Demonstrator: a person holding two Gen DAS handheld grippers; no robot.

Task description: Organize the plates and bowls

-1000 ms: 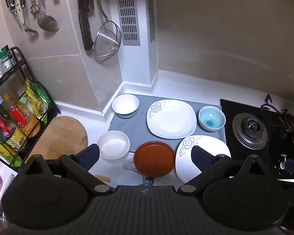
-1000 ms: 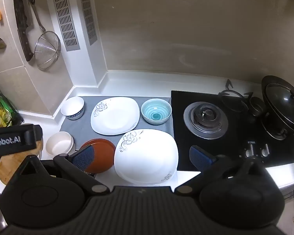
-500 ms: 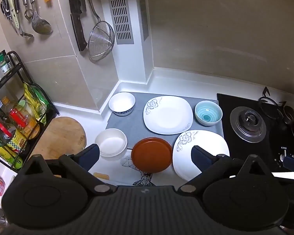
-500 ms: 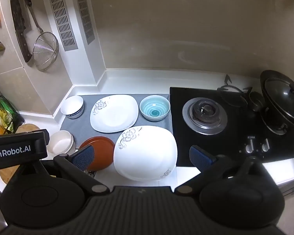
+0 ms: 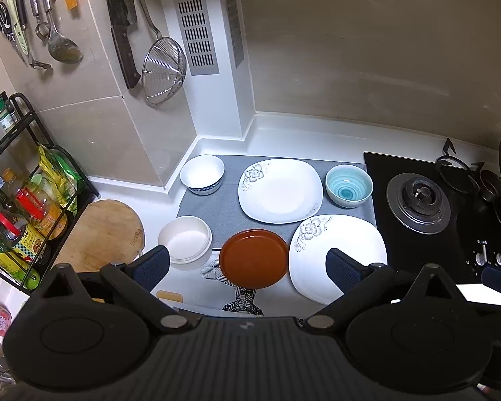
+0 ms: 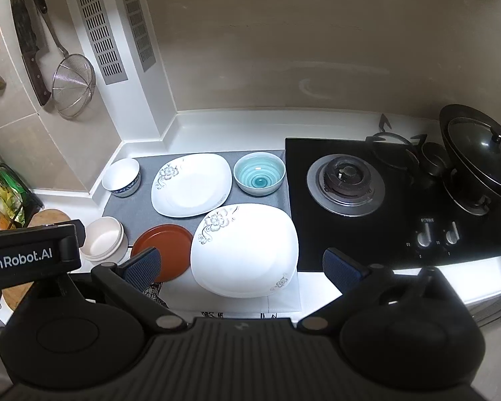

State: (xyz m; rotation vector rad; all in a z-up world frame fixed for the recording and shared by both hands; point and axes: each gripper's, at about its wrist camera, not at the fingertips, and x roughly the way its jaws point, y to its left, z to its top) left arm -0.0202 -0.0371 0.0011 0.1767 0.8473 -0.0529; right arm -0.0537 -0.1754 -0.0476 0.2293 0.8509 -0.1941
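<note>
On a grey mat (image 5: 223,210) lie two square white flowered plates, one at the back (image 5: 280,190) (image 6: 192,185) and one at the front right (image 5: 337,254) (image 6: 243,249). A round brown plate (image 5: 254,257) (image 6: 168,247) sits at the front. A teal bowl (image 5: 349,185) (image 6: 260,173), a white blue-rimmed bowl (image 5: 202,174) (image 6: 121,177) and a cream bowl stack (image 5: 184,243) (image 6: 103,243) stand around them. My left gripper (image 5: 247,267) hovers open above the brown plate. My right gripper (image 6: 242,265) is open above the front white plate. Both hold nothing.
A black gas hob (image 6: 384,200) with a lidded wok (image 6: 477,153) fills the right. A round wooden board (image 5: 100,234) and a bottle rack (image 5: 20,207) stand at the left. A strainer (image 5: 163,70), knife and utensils hang on the wall.
Both grippers have drawn back and risen a little, so the dishes sit slightly higher and smaller in view. No dish has moved. Both grippers stay open.
</note>
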